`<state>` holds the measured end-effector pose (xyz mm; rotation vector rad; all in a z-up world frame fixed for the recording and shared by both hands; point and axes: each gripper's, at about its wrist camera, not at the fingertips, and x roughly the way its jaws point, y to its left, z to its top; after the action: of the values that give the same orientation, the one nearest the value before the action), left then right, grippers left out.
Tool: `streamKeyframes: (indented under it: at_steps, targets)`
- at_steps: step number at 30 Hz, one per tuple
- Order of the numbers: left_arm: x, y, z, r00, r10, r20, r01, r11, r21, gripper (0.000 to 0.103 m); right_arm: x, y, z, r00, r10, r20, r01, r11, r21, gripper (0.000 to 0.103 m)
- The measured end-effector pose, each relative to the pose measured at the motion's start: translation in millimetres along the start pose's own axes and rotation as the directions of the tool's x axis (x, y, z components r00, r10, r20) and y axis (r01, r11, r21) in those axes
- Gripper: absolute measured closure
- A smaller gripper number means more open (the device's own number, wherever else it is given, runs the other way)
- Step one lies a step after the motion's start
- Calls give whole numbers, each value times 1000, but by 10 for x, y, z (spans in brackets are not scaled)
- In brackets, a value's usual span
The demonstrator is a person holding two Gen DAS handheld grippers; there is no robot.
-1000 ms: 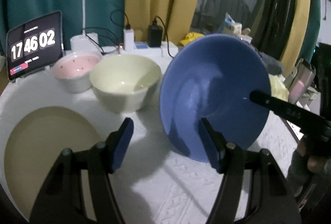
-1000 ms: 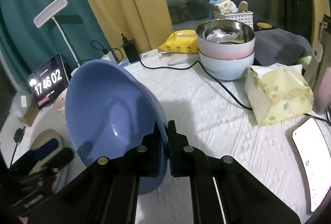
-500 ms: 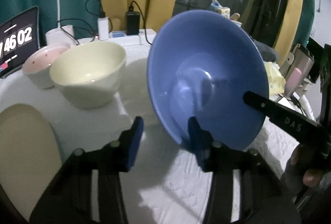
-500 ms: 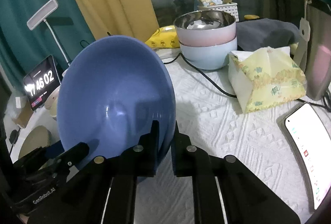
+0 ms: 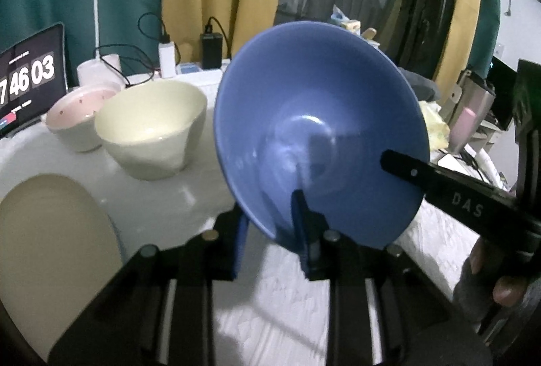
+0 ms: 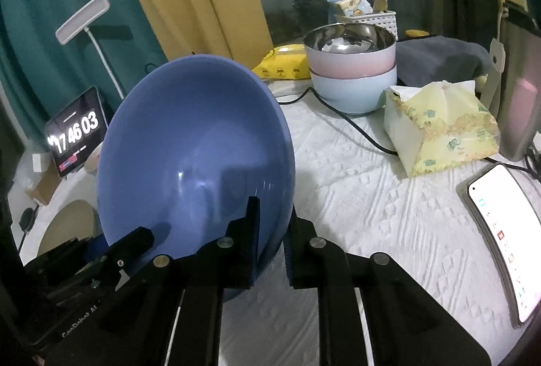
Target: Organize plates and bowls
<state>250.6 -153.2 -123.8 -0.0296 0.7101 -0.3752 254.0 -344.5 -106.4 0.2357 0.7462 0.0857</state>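
Since a second ago, the left gripper [image 5: 270, 230] has closed on the blue bowl's [image 5: 318, 129] lower rim; the right gripper [image 6: 272, 237] still pinches it, tilted above the table [image 6: 372, 203]. Uneven pulls could wrench it loose.

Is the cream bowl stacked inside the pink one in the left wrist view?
No: the cream bowl stands on the table beside the pink bowl, right of it, not inside.

Blue bowl [image 5: 321, 115], cream bowl [image 5: 152, 129], pink dotted bowl [image 5: 79, 105].
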Motion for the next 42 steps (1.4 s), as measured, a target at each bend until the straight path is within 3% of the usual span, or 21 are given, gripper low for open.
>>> streamKeyframes:
  at_steps: [3,14,25,29,32,42]
  targets:
    - [-120,38,-30,1000,-13,4,13,1000,-3,77,-69,57,-40,1000,20,-21,-20,1000,3,79]
    - [-551,155,-180,999,-14,41,14,1000,-9,77,-282,301,-239,997,48,-58,-50,998,-33,78]
    - [-627,271,-386,1000,-5,5,6,999,-32,77,-319,374,-425,991,57,-118,-62,997,-35,78]
    - [-665,259,-387,1000,-5,18,6,1000,-25,77,-387,366,-408,993,51,-105,-55,998,-42,77]
    - [-672,255,-381,1000,-5,21,6,1000,-23,77,-425,333,-359,995,43,-87,-47,998,-39,69]
    - [-728,246,-343,1000,-21,22,21,1000,-18,76,-584,356,-244,998,45,-38,-47,998,-52,69]
